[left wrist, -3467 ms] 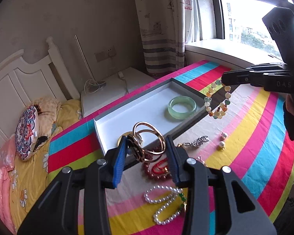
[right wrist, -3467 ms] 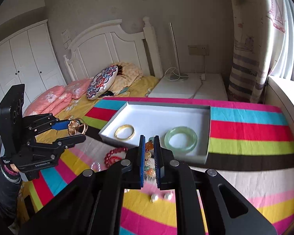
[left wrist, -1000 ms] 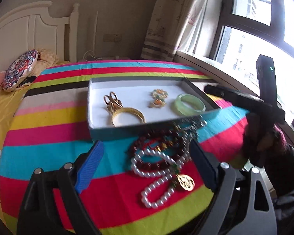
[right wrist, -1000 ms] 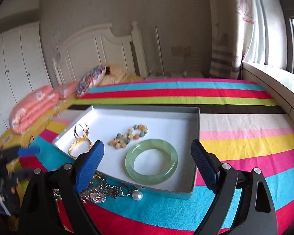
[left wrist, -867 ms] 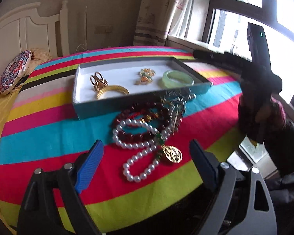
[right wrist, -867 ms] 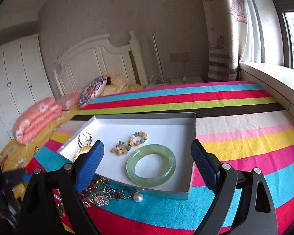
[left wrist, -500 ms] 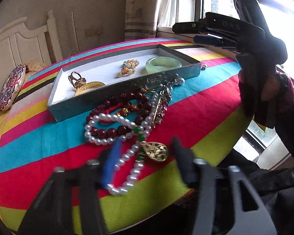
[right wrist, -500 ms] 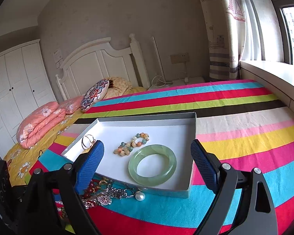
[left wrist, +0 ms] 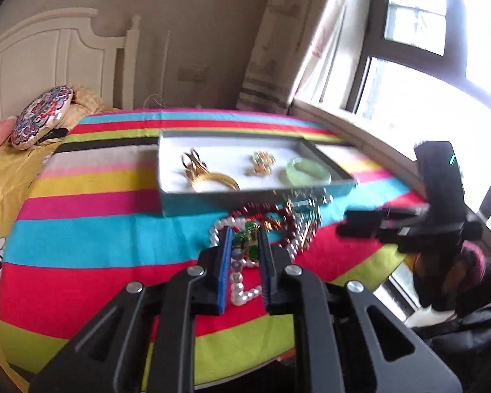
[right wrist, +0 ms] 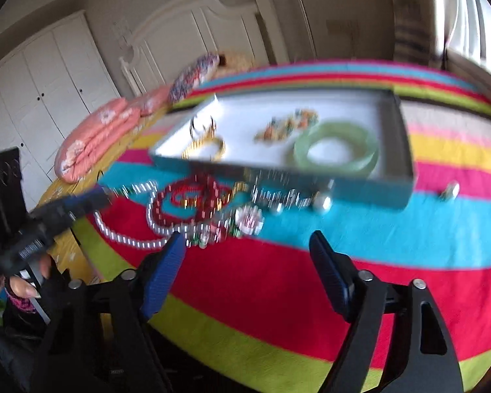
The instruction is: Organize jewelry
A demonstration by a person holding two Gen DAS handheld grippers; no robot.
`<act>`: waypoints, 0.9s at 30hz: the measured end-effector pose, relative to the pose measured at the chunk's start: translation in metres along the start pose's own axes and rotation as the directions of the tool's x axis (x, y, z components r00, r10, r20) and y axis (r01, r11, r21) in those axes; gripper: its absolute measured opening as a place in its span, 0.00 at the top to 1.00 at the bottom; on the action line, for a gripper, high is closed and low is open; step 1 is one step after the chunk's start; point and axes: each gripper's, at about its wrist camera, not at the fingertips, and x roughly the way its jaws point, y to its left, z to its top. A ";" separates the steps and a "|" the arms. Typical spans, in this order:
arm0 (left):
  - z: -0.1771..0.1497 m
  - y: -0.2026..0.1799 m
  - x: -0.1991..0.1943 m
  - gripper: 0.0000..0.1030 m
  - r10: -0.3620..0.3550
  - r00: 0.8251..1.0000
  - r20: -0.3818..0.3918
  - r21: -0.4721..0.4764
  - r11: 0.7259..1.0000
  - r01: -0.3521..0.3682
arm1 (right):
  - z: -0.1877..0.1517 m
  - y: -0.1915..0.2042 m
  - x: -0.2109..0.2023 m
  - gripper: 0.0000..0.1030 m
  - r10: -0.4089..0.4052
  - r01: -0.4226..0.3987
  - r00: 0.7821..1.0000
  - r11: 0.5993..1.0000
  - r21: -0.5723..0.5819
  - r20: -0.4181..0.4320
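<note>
A shallow white-lined tray (left wrist: pixel 167 177) (right wrist: pixel 406 150) sits on the striped cloth. It holds gold bangles (left wrist: pixel 212 178), a multicolour bead bracelet (left wrist: pixel 260 163) and a green jade bangle (left wrist: pixel 307 172) (right wrist: pixel 335 150). In front of it lies a tangle: a white pearl necklace (left wrist: pixel 242 288) (right wrist: pixel 131 234), a dark red bead string (left wrist: pixel 262 211) (right wrist: pixel 186 196) and silver pieces (right wrist: pixel 278 196). My left gripper (left wrist: pixel 244 245) is nearly closed around the pearl necklace and its green-gold pendant (left wrist: pixel 248 240). My right gripper (right wrist: pixel 247 245) is wide open and empty, just short of the tangle.
Loose pearl earrings (right wrist: pixel 324 204) lie by the tray's front wall, another (right wrist: pixel 450 190) to the right. The table's front edge drops off close below both grippers. A bed with pillows (right wrist: pixel 98 134) stands to the left, a window (left wrist: pixel 425 65) to the right.
My left gripper has narrowed from wide open and moved in onto the pearl necklace. My right gripper has dropped lower toward the tangle, still open; its view is blurred.
</note>
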 end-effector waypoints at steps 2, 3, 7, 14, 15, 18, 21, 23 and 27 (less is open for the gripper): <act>0.004 0.007 -0.010 0.85 0.027 0.999 0.032 -0.009 1.000 -0.027 | -0.001 0.003 0.001 0.30 0.018 -0.018 1.000 0.999 0.041 0.002; 0.004 0.011 -0.013 0.85 0.035 0.999 0.031 -0.015 0.999 -0.034 | 0.000 0.006 0.002 0.30 0.041 -0.040 0.999 0.997 0.063 -0.008; -0.001 0.026 -0.015 0.85 0.052 0.998 0.018 -0.045 0.998 -0.052 | 0.004 0.022 0.013 0.30 0.029 -0.026 0.999 0.998 0.060 -0.039; -0.020 0.034 -0.008 0.85 0.039 0.999 -0.029 -0.063 0.997 -0.041 | 0.021 0.042 0.035 0.39 -0.150 0.150 0.988 0.989 -0.002 -0.034; -0.023 0.036 -0.007 0.85 0.037 0.999 -0.036 -0.068 0.997 -0.040 | 0.021 0.045 0.037 0.41 -0.167 0.166 0.985 0.985 -0.038 -0.035; -0.029 0.042 -0.003 0.85 0.043 0.997 -0.056 -0.088 0.995 -0.048 | 0.017 0.051 0.035 0.41 -0.140 0.128 0.988 0.980 -0.152 -0.070; -0.035 0.049 0.004 0.85 0.049 0.995 -0.083 -0.097 0.994 -0.057 | 0.007 0.057 0.030 0.42 -0.128 0.098 0.987 0.961 -0.257 -0.101; -0.038 0.051 0.008 0.82 0.044 0.995 -0.089 -0.104 0.993 -0.053 | 0.005 0.058 0.030 0.41 -0.141 0.114 0.986 0.959 -0.261 -0.089; -0.038 0.049 0.009 0.59 -0.005 0.997 -0.072 -0.122 0.993 -0.004 | 0.006 0.056 0.032 0.41 -0.148 0.122 0.985 0.959 -0.257 -0.085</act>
